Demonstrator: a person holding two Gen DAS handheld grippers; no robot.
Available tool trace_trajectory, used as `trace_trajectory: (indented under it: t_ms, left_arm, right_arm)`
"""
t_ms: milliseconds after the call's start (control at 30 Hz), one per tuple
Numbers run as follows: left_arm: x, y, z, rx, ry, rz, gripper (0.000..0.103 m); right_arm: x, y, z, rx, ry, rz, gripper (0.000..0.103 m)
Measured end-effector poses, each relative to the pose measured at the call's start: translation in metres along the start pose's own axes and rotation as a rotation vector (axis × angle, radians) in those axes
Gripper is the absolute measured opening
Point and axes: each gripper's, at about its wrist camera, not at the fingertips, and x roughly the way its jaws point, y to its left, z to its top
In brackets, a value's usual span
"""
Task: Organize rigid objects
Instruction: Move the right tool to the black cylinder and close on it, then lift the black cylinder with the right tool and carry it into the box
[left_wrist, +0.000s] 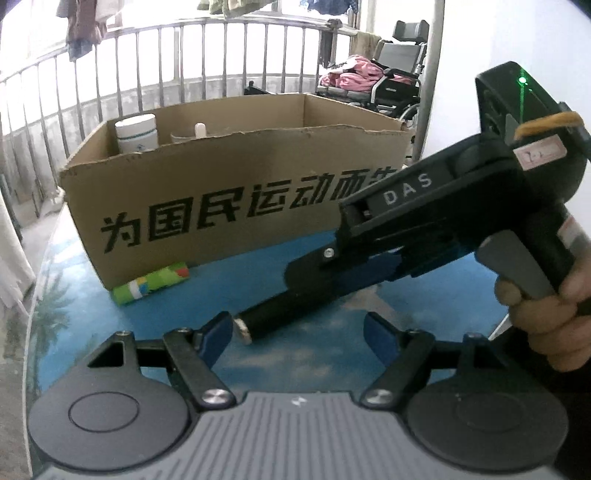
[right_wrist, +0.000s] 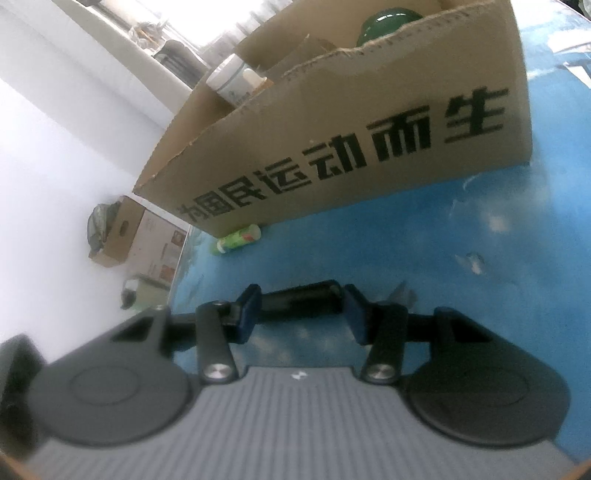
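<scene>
A: Took in what first?

B: Took in a glossy blue surface (left_wrist: 92, 325) across the lower part of both views. Then found a large open cardboard box (left_wrist: 221, 184) standing on it, printed with bold black characters along the near side and ragged along the top edge.

A: And after the box?

B: Made out two grippers. Saw the left gripper (left_wrist: 297, 330) low over the surface, jaws spread wide, blue pads clasping nothing. Saw the right gripper (right_wrist: 301, 314) reaching in from the right of the left wrist view, carried by a hand (left_wrist: 546, 314) wrapped round its handle, one finger at the trigger.

A: Located the task's thing?

B: Yes. Found a black cylinder (left_wrist: 273, 317) with a silver end cap, outside the box and in front of its near side. Sat crosswise between the right gripper's pads in the right wrist view. Could not tell through the blur whether those pads pressed on it. Placed its silver end just beside the left gripper's left pad.

A: Anything smaller?

B: Spotted a white cup (left_wrist: 136, 134) upright inside the box at its left end. Glimpsed a dark green rounded thing (right_wrist: 391, 22) inside too, further right. Noted a green patterned tube (left_wrist: 151, 282) lying on its side on the surface, against the foot of the box's near wall.
</scene>
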Motion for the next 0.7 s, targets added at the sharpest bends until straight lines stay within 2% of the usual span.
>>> trace_trajectory:
  t_ms: [133,167,233,300,533,700]
  left_arm:
    - [0.002,0.006,0.000,0.014,-0.004,0.051,0.078]
    - [0.005,0.007,-0.001,0.027,0.003,0.066,0.076]
    - [0.010,0.007,-0.003,0.049,0.023,0.077,0.065]
    - [0.013,0.007,-0.006,0.060,0.039,0.079,0.063]
    - [0.014,0.006,-0.009,0.061,0.017,0.046,0.048]
    - [0.014,0.005,-0.012,0.055,0.004,0.044,0.046]
  right_arm:
    - [-0.002,-0.001,-0.002,0.003,-0.005,0.000,0.048]
    - [-0.002,0.000,-0.002,0.000,-0.006,-0.002,0.048]
    - [-0.001,0.002,-0.002,-0.007,-0.006,-0.010,0.048]
    - [-0.002,0.003,-0.003,-0.010,-0.005,-0.015,0.048]
    - [-0.002,0.004,-0.010,-0.014,-0.002,-0.009,0.048]
    - [-0.004,0.003,-0.011,-0.001,-0.005,-0.009,0.048]
